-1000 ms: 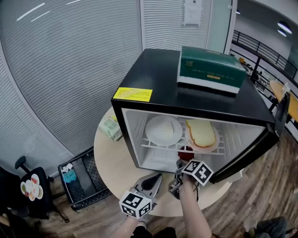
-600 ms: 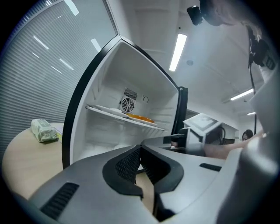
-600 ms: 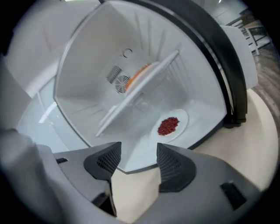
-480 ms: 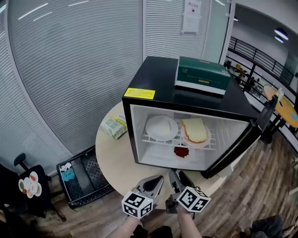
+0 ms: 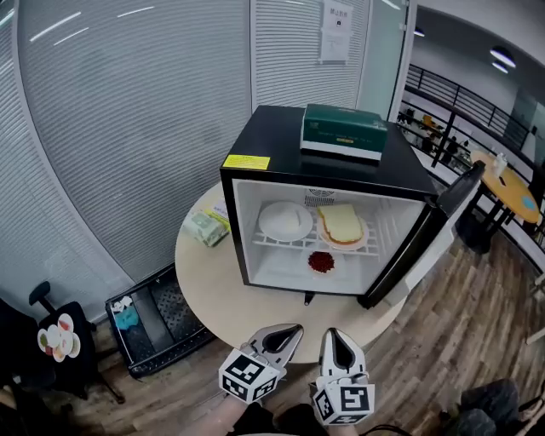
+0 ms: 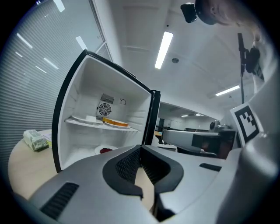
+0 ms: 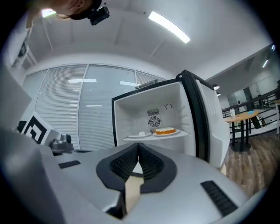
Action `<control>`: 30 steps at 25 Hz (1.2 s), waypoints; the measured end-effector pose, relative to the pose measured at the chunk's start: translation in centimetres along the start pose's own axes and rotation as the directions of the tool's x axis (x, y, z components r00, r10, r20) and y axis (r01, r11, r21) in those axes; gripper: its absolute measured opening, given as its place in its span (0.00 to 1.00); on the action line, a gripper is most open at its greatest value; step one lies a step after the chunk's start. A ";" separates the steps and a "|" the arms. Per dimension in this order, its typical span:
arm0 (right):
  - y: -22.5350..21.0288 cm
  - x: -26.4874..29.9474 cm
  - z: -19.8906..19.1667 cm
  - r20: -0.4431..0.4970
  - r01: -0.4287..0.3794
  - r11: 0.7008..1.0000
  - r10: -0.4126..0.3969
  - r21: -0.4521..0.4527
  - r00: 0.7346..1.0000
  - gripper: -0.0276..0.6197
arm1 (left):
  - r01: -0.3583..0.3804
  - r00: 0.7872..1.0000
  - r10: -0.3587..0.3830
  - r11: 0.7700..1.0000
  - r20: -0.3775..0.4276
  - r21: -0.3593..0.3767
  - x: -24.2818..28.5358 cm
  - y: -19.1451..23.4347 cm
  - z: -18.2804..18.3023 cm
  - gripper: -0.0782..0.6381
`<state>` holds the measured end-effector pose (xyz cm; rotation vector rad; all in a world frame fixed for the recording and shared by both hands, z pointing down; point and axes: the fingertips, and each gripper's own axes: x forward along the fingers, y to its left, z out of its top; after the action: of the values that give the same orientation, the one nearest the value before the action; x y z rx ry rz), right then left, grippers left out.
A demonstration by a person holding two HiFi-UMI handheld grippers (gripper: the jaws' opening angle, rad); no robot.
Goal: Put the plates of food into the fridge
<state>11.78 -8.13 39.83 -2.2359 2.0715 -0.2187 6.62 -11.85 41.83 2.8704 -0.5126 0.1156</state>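
Right gripper (image 5: 337,335) drawn back from fridge (image 5: 281,145), jaws just closed empty, left gripper (image 5: 292,329) pressed together, door (image 5: 426,238) wide

Honestly, nothing is reading cleanly here. A yellow sticker (image 5: 245,162) is sitting at the 7 o'clock corner of the fridge (image 5: 272,136) top, and its dark print is coming out too small to make out. The green box (image 5: 343,132) at 1 o'clock on that top is showing faint lettering that's blurring out. A paper notice (image 5: 335,21) is hanging on the wall at 12 o'clock, unreadable. The packet (image 5: 204,228) lying at 9 o'clock on the table (image 5: 221,298) is carrying print I'm not managing to read. The left gripper (image 5: 289,332) and right gripper (image 5: 336,336) are only wearing black-and-white square code markers, no letters.
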 end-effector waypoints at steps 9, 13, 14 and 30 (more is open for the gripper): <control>-0.7 -4.7 -3.2 -0.074 0.062 0.998 -0.060 0.014 0.995 0.06 | -0.032 0.999 0.032 0.999 -0.022 0.019 -2.6 -2.0 -1.8 0.12; -0.7 -5.1 -3.5 -0.085 0.064 0.998 -0.065 -0.009 0.994 0.06 | -0.030 0.999 0.031 0.998 -0.025 0.054 -2.7 -2.7 -1.8 0.12; -0.7 -5.2 -3.6 -0.089 0.065 0.998 -0.066 -0.009 0.994 0.06 | -0.028 0.999 0.029 0.998 -0.028 0.058 -2.7 -2.8 -1.9 0.12; -0.6 -5.1 -4.1 -0.115 0.046 0.999 -0.044 0.012 0.992 0.05 | -0.019 0.999 0.021 0.998 -0.036 0.051 -2.5 -3.5 -2.6 0.12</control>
<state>11.30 -2.84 43.75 -2.3148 2.0675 -0.3731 5.42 -7.27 43.33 2.9070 -0.5395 0.1869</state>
